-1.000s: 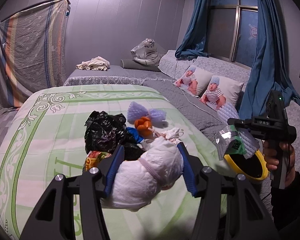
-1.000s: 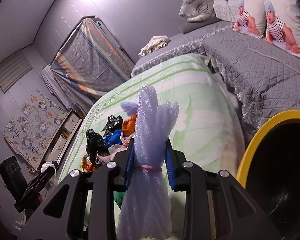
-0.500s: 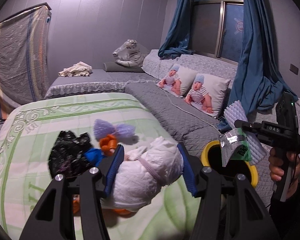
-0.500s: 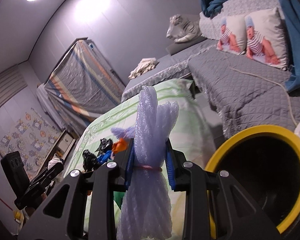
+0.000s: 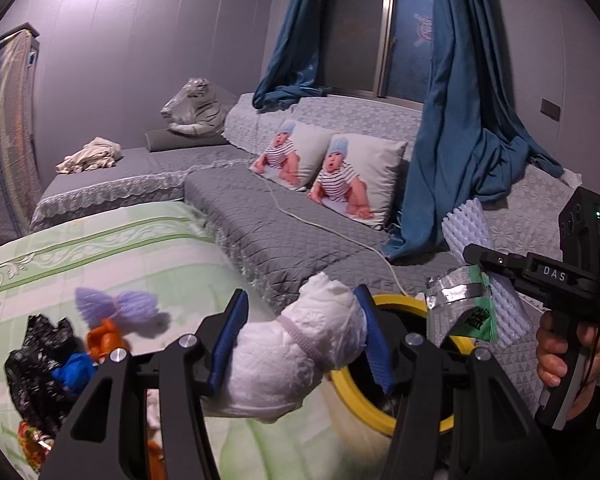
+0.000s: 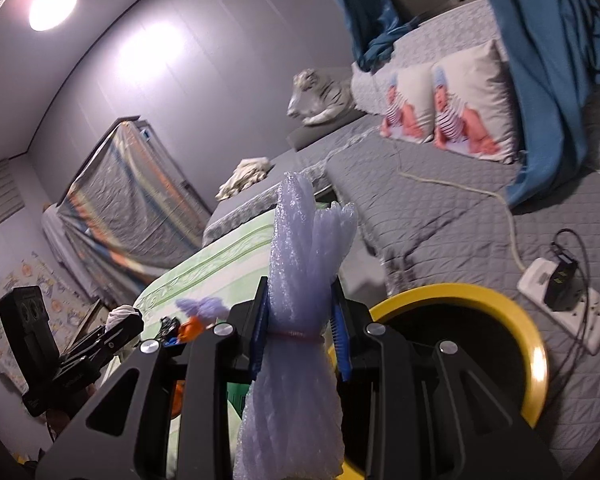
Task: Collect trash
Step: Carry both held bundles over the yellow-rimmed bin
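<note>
My left gripper [image 5: 300,344] is pinching a white tissue wad [image 5: 296,356], hanging over the yellow-rimmed bin [image 5: 352,390]. My right gripper [image 6: 300,336] is clamping a foam net bundle [image 6: 304,288]; only its view is showing a power strip [image 6: 568,304]. Since earlier, the bin is sitting nearer both grippers.

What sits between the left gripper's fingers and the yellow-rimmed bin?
Left wrist view: only the white wad clamped in the left gripper; the yellow-rimmed bin shows right behind it, nothing else between.
</note>
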`<state>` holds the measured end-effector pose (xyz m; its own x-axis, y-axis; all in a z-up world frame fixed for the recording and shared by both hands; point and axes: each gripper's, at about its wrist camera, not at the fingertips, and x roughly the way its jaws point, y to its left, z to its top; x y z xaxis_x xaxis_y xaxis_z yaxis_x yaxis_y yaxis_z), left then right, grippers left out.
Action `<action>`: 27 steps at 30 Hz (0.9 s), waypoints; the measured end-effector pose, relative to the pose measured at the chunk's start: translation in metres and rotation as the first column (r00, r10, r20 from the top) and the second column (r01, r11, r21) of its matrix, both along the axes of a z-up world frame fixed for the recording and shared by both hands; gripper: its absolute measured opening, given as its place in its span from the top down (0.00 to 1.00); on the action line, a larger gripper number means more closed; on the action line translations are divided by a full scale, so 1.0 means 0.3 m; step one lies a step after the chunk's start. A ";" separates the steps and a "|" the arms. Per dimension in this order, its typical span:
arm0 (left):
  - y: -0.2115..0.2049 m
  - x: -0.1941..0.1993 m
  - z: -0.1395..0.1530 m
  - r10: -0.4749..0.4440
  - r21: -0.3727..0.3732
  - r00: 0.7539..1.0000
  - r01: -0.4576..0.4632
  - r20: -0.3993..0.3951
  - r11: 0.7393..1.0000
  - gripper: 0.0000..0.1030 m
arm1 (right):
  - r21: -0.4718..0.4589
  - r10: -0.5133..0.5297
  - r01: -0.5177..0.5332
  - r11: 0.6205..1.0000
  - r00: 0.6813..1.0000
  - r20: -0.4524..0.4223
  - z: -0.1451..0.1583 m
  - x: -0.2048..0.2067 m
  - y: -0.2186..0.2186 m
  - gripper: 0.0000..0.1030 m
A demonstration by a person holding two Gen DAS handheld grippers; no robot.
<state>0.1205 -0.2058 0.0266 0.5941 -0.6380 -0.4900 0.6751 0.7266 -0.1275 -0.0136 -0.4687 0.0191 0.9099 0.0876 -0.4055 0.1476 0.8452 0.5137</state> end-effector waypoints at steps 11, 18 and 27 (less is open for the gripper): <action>-0.253 -0.026 0.012 -0.083 -0.033 0.996 0.084 0.016 0.996 0.50 | -0.058 -0.169 0.170 0.984 0.986 0.011 -0.002 -0.115 -0.121 0.74; -0.338 -0.033 -0.033 -0.103 -0.052 0.995 0.101 -0.021 0.994 0.50 | -0.119 -0.248 0.246 0.962 0.969 -0.004 -0.027 -0.145 -0.144 0.74; -0.390 -0.052 -0.100 -0.087 -0.030 0.996 0.086 -0.033 0.996 0.50 | -0.153 -0.293 0.283 0.947 0.955 -0.044 -0.095 -0.150 -0.159 0.74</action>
<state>0.1050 -0.3228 -0.0035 0.5196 -0.6999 -0.4900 0.7299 0.6618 -0.1713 -0.0586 -0.5164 -0.0093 0.8590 -0.2376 -0.4534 0.4244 0.8259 0.3712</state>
